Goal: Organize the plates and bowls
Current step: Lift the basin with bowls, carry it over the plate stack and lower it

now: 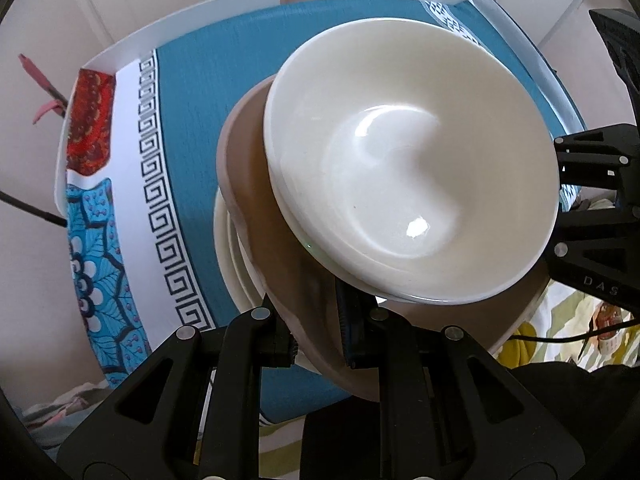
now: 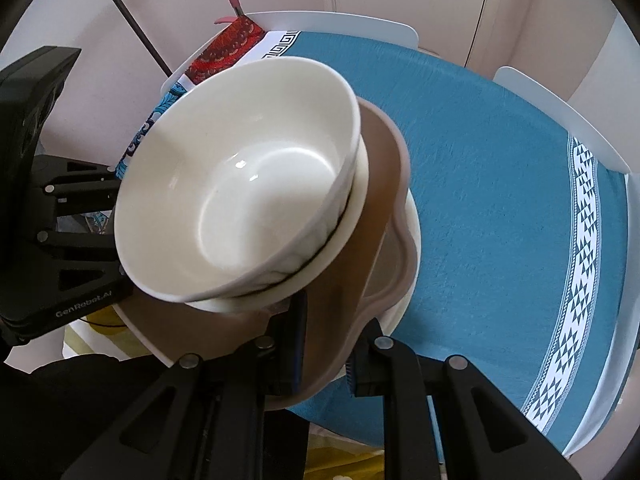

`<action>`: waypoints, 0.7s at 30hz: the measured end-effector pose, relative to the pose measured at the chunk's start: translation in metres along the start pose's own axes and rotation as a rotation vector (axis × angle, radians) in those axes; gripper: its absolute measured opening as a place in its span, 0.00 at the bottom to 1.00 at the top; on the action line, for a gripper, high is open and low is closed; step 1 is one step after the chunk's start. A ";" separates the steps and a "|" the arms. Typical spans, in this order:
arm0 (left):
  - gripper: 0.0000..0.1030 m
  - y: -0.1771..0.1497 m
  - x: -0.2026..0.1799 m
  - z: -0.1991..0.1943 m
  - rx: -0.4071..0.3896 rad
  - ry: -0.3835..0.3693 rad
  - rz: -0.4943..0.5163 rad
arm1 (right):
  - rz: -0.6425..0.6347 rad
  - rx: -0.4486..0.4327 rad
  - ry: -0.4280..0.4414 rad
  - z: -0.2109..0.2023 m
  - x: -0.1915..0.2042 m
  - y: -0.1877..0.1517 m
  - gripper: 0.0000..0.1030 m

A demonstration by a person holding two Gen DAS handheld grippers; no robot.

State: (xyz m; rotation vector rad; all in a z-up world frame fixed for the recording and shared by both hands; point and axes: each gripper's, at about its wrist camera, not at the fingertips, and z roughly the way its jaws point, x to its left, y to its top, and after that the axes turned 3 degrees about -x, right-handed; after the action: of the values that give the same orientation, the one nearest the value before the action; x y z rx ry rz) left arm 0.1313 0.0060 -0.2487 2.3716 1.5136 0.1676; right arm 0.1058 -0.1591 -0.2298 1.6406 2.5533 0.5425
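Observation:
A stack of dishes fills both views: white bowls (image 1: pixel 412 172) nested on a brown scalloped plate (image 1: pixel 248 176) over a white plate (image 1: pixel 224 248). My left gripper (image 1: pixel 316 336) is shut on the brown plate's near rim. In the right wrist view the white bowls (image 2: pixel 240 200) sit tilted on the brown plate (image 2: pixel 380 184), and my right gripper (image 2: pixel 328 360) is shut on that plate's rim from the opposite side. The white plate (image 2: pixel 412 240) shows under it. The stack appears held tilted over the table.
A round table with a teal patterned cloth (image 1: pixel 208 92) lies below; it also shows in the right wrist view (image 2: pixel 500 184). White chair backs (image 2: pixel 560 120) stand around it. The other gripper's body (image 1: pixel 600 216) shows at the right edge.

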 end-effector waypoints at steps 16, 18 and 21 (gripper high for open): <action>0.17 0.010 -0.006 0.005 0.104 -0.014 0.026 | 0.037 0.053 0.029 0.000 0.000 0.001 0.22; 0.22 0.012 -0.007 0.006 0.132 -0.034 0.030 | 0.033 0.064 0.031 0.000 0.001 0.002 0.24; 0.38 0.015 -0.011 0.006 0.157 -0.069 0.041 | 0.032 0.083 0.035 0.000 0.002 0.005 0.27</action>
State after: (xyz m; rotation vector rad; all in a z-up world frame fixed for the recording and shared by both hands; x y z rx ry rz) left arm 0.1413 -0.0114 -0.2487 2.5028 1.4972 -0.0249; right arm 0.1094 -0.1550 -0.2277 1.7154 2.6127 0.4771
